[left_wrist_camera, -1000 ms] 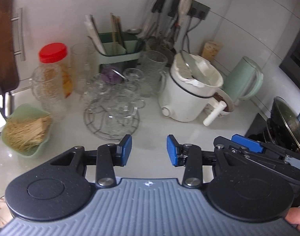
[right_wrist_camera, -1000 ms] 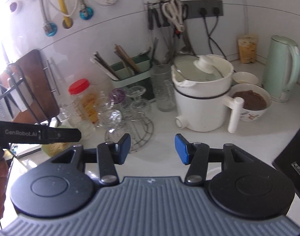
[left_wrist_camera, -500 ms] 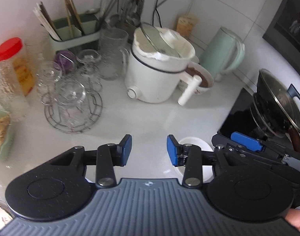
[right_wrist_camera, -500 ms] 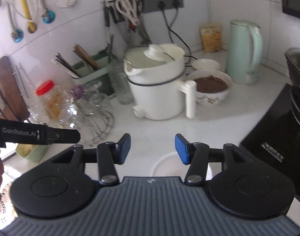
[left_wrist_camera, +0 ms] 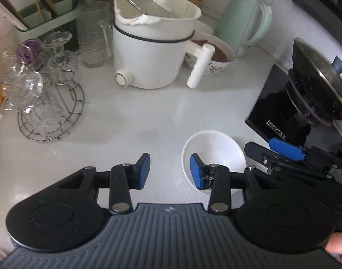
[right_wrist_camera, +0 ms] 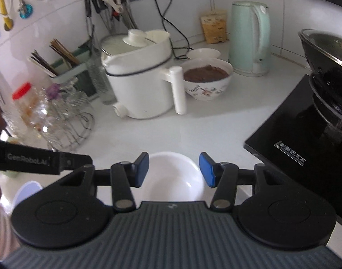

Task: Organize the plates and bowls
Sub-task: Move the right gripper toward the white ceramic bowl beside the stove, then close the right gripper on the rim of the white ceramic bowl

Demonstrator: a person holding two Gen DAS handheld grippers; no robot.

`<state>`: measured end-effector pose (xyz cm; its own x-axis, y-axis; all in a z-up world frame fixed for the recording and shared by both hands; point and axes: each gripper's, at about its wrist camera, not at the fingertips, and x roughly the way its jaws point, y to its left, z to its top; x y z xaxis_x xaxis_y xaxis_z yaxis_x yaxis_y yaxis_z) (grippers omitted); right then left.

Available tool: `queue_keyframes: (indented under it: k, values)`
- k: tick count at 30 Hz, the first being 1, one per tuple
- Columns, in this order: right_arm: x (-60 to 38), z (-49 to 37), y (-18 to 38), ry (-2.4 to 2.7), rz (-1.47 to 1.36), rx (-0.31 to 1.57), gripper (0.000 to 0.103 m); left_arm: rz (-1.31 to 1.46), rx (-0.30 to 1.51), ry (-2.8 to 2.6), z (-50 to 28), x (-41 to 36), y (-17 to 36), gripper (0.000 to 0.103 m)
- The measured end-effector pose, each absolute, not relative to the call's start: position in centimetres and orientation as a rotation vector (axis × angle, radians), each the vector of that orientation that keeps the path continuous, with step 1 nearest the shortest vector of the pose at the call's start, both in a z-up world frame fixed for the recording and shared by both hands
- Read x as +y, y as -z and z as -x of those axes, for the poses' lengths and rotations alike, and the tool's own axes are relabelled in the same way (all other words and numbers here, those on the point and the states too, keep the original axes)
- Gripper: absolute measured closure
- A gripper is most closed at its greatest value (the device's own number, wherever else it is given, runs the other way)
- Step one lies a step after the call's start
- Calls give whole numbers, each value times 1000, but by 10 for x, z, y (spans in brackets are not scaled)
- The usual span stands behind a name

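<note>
An empty white bowl (left_wrist_camera: 213, 150) sits on the white counter near its front edge, also in the right wrist view (right_wrist_camera: 173, 177). My left gripper (left_wrist_camera: 170, 170) is open and empty; its right finger overlaps the bowl's left rim. My right gripper (right_wrist_camera: 173, 170) is open and empty, hovering over the bowl, its jaws on either side. It shows at the right of the left wrist view (left_wrist_camera: 283, 154). A patterned bowl of brown food (right_wrist_camera: 208, 78) and a small white bowl (right_wrist_camera: 203, 53) stand at the back.
A white electric pot (left_wrist_camera: 153, 44) with a side handle stands at the back. A wire rack of glasses (left_wrist_camera: 40, 98) is at the left, a green kettle (right_wrist_camera: 249, 38) at the back right, a black cooktop (right_wrist_camera: 305, 148) with a wok (left_wrist_camera: 319, 80) on the right.
Both grippers have moved right and down toward the counter. The white bowl has come into view under them. Both stay open.
</note>
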<state>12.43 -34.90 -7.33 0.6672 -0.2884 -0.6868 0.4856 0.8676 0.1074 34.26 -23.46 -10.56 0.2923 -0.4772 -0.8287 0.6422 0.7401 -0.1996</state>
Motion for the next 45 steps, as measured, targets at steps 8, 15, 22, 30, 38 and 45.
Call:
queue_keyframes:
  k: [8, 15, 22, 30, 38, 45]
  values:
    - [-364, -119, 95, 473, -318, 751, 50, -165, 1075, 780, -349, -259, 125, 58]
    - [-373, -122, 116, 460, -373, 804, 51, -171, 1120, 775, -353, -270, 149, 58]
    - [-381, -127, 134, 463, -440, 829, 51, -138, 1213, 742, -361, -270, 178, 58]
    - [-384, -132, 142, 443, -477, 842, 58, -157, 1255, 735, -357, -278, 191, 59]
    - [-385, -136, 147, 431, -490, 864, 78, -107, 1285, 709, -360, -279, 197, 81]
    - [-384, -138, 148, 410, -486, 884, 88, -94, 1298, 702, -360, -278, 198, 85]
